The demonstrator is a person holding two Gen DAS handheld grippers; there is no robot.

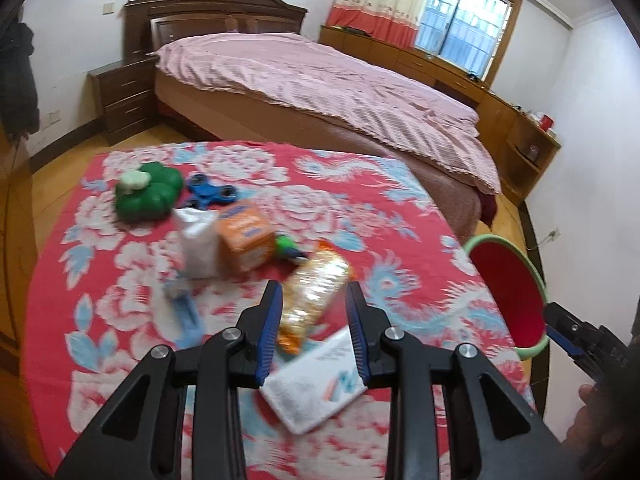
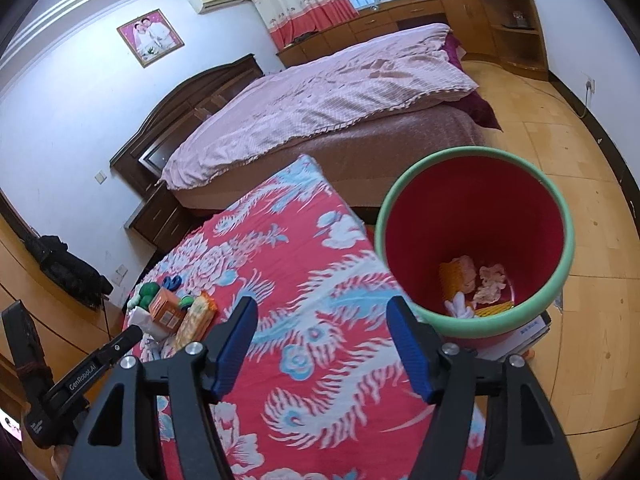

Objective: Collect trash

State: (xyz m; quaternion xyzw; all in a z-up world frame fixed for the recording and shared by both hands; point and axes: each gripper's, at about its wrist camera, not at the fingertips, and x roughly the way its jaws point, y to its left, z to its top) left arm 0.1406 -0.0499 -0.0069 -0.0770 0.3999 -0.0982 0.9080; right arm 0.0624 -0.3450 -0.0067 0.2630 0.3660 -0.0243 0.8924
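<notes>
From the left wrist, the left gripper (image 1: 314, 312) is hanging with its jaws spread, straddling an orange snack wrapper (image 1: 316, 286) lying on the floral cloth (image 1: 400, 240); contact is blurred, perhaps none. From the right wrist, the right gripper (image 2: 326, 346) is gaping empty beside the red bin (image 2: 476, 236), which is holding scraps.

On the flowered cloth: one green toy (image 1: 146, 196) at the left of the frame, one blue spinner (image 1: 208, 194) beside it, one orange box (image 1: 248, 236), one white packet (image 1: 198, 242), one snack wrapper (image 1: 316, 284) at center, one white carton (image 1: 316, 384) lower down. One red bin (image 2: 476, 240) at right holds several scraps, too jumbled to count.
</notes>
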